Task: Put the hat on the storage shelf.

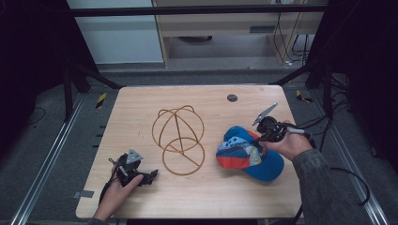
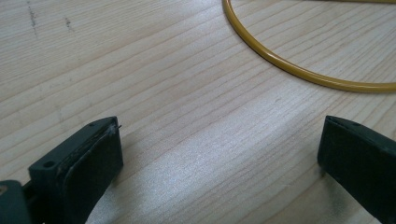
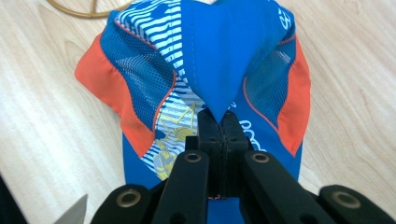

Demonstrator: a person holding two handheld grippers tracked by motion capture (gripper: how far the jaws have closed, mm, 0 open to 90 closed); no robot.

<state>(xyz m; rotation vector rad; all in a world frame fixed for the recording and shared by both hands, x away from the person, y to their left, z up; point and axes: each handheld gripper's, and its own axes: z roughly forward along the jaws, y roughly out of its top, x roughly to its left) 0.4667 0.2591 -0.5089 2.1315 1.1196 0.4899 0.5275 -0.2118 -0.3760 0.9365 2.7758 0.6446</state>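
Note:
A blue, orange and white striped cap (image 1: 251, 152) lies on the right half of the wooden table (image 1: 206, 192). My right gripper (image 1: 256, 139) is shut on the cap (image 3: 205, 60), its jaws pinching a fold of blue fabric at the crown. A golden wire frame of hoops (image 1: 179, 133) rests in the middle of the table. My left gripper (image 1: 152, 176) lies low on the table at the front left, open, with bare wood between its pads (image 2: 95, 161). A curve of the wire frame (image 2: 299, 70) passes just beyond those jaws.
A small dark round disc (image 1: 232, 98) sits near the table's far edge. Cables trail off the right side. Metal rails run along both sides of the table on the floor.

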